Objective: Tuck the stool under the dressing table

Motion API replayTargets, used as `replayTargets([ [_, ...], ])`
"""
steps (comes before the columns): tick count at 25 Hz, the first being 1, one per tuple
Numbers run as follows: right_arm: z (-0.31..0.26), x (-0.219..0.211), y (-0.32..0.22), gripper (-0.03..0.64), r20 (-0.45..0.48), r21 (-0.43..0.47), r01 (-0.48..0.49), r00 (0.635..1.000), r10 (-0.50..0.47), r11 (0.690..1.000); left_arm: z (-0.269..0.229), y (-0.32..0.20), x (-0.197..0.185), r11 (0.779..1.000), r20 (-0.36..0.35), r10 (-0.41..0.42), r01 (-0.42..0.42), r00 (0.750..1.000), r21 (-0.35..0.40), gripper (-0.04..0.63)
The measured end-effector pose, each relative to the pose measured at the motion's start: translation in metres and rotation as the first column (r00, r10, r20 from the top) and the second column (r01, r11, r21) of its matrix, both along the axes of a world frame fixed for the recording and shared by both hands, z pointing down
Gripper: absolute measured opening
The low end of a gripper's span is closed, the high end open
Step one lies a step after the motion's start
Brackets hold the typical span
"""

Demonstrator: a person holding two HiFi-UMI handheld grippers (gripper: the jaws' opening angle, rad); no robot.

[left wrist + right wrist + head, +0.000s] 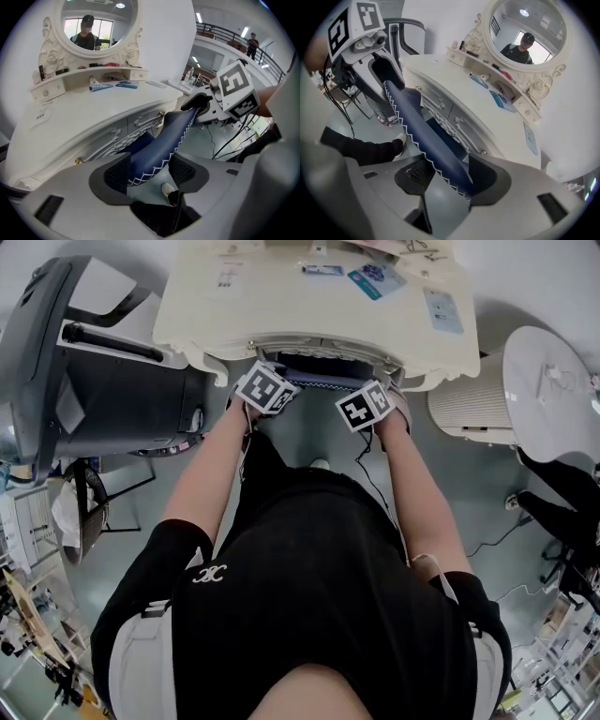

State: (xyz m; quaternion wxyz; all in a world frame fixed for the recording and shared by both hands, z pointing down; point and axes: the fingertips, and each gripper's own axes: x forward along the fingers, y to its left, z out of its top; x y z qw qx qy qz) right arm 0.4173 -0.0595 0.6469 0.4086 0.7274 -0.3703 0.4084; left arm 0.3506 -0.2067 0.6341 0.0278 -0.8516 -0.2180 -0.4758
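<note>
A dark blue stool point(317, 373) with white zigzag stitching sits mostly beneath the front edge of the cream dressing table point(206, 315). My left gripper point(266, 390) and right gripper point(367, 407) hold its near seat edge from either side. In the left gripper view the left gripper point(152, 171) is shut on the stool seat point(164, 140), and the right gripper point(206, 105) grips the far end. In the right gripper view the right gripper point(452, 180) is shut on the stool seat point(422, 131), and the left gripper point(382, 70) clamps the other end. The stool's legs are hidden.
A black machine point(94, 371) stands left of the table. A white ribbed unit point(469, 404) and a round white table point(553, 381) stand at right. Cables point(487, 540) trail on the floor. Small tubes and cards point(375, 277) lie on the tabletop under an oval mirror point(527, 37).
</note>
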Motion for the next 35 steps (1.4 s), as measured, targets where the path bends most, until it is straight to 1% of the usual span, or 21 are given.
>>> replayTargets([
  [2,0.000,0.000,0.001,0.227,0.025,-0.008,0.002,1.000,-0.002,1.000,0.000,0.001,0.001,1.000,0.003,0.005,-0.005,1.000,0.004,0.252],
  [6,-0.001,0.001,0.000,0.227,-0.003,0.005,0.009,1.000,-0.009,1.000,0.000,0.001,0.001,1.000,0.000,0.004,-0.004,1.000,0.009,0.252],
  [10,0.001,-0.002,0.001,0.227,0.023,-0.001,0.028,0.999,-0.028,1.000,0.001,0.002,0.000,1.000,0.006,-0.002,0.002,1.000,0.027,0.252],
  [11,0.001,-0.003,0.001,0.225,0.012,0.005,0.045,0.999,-0.045,0.999,0.002,0.001,-0.001,0.999,0.017,-0.006,0.005,1.000,0.039,0.252],
  [13,-0.003,-0.004,-0.002,0.225,-0.054,0.039,0.094,0.994,-0.091,0.995,0.001,-0.001,-0.002,0.997,0.042,-0.012,0.009,0.999,0.079,0.252],
  [15,-0.008,-0.006,-0.003,0.227,-0.137,0.115,0.135,0.983,-0.119,0.984,-0.001,-0.002,-0.004,0.992,0.052,-0.016,0.009,0.999,0.129,0.252],
  [16,-0.011,-0.008,-0.002,0.227,-0.158,0.166,0.134,0.982,-0.108,0.977,-0.003,-0.002,-0.004,0.989,0.046,-0.016,0.009,0.999,0.149,0.252],
  [18,-0.015,-0.014,0.001,0.227,-0.132,0.248,0.085,0.990,-0.054,0.965,-0.008,0.001,-0.006,0.986,0.029,-0.016,0.010,0.999,0.169,0.250],
  [19,-0.015,-0.018,0.003,0.227,-0.102,0.259,0.056,0.994,-0.030,0.964,-0.011,0.002,-0.009,0.985,0.028,-0.014,0.009,1.000,0.175,0.250],
  [20,-0.015,-0.022,0.004,0.227,-0.078,0.253,0.036,0.997,-0.017,0.967,-0.013,0.003,-0.014,0.983,0.031,-0.012,0.006,0.999,0.185,0.250],
  [22,-0.016,-0.029,0.007,0.227,-0.060,0.222,0.031,0.998,-0.018,0.974,-0.019,0.004,-0.024,0.978,0.029,-0.020,0.014,0.999,0.208,0.239],
  [24,-0.022,-0.033,0.007,0.225,-0.070,0.208,0.039,0.997,-0.025,0.977,-0.026,0.001,-0.026,0.977,-0.006,-0.061,0.061,0.998,0.203,0.217],
  [25,-0.030,-0.034,0.006,0.207,-0.087,0.213,0.045,0.996,-0.027,0.976,-0.031,-0.002,-0.025,0.977,-0.033,-0.090,0.095,0.995,0.192,0.187],
  [26,-0.041,-0.033,0.004,0.166,-0.107,0.234,0.050,0.994,-0.026,0.971,-0.037,-0.005,-0.022,0.976,-0.060,-0.117,0.126,0.991,0.177,0.154],
  [27,-0.054,-0.031,0.001,0.106,-0.123,0.273,0.046,0.992,-0.012,0.961,-0.044,-0.006,-0.020,0.976,-0.084,-0.138,0.149,0.987,0.157,0.119],
  [28,-0.068,-0.029,-0.002,0.014,-0.126,0.327,0.028,0.992,0.014,0.944,-0.051,-0.004,-0.018,0.978,-0.103,-0.151,0.164,0.983,0.129,0.079],
  [29,-0.081,-0.026,-0.004,0.013,-0.116,0.391,-0.002,0.992,0.051,0.920,-0.059,0.000,-0.016,0.980,-0.119,-0.159,0.171,0.980,0.100,0.033],
  [30,-0.095,-0.021,-0.006,0.012,-0.099,0.459,-0.036,0.991,0.092,0.888,-0.067,0.003,-0.015,0.981,-0.133,-0.165,0.176,0.977,0.076,0.008],
  [31,-0.110,-0.016,-0.008,0.011,-0.083,0.528,-0.070,0.988,0.134,0.846,-0.077,0.006,-0.013,0.981,-0.153,-0.174,0.184,0.973,0.055,0.008],
  [32,-0.128,-0.012,-0.009,0.011,-0.067,0.595,-0.099,0.983,0.172,0.798,-0.088,0.008,-0.009,0.980,-0.179,-0.188,0.197,0.966,0.035,0.008],
  [35,-0.183,-0.004,-0.009,0.011,-0.036,0.751,-0.143,0.966,0.256,0.645,-0.126,0.013,0.006,0.967,-0.279,-0.250,0.252,0.927,-0.031,0.008],
])
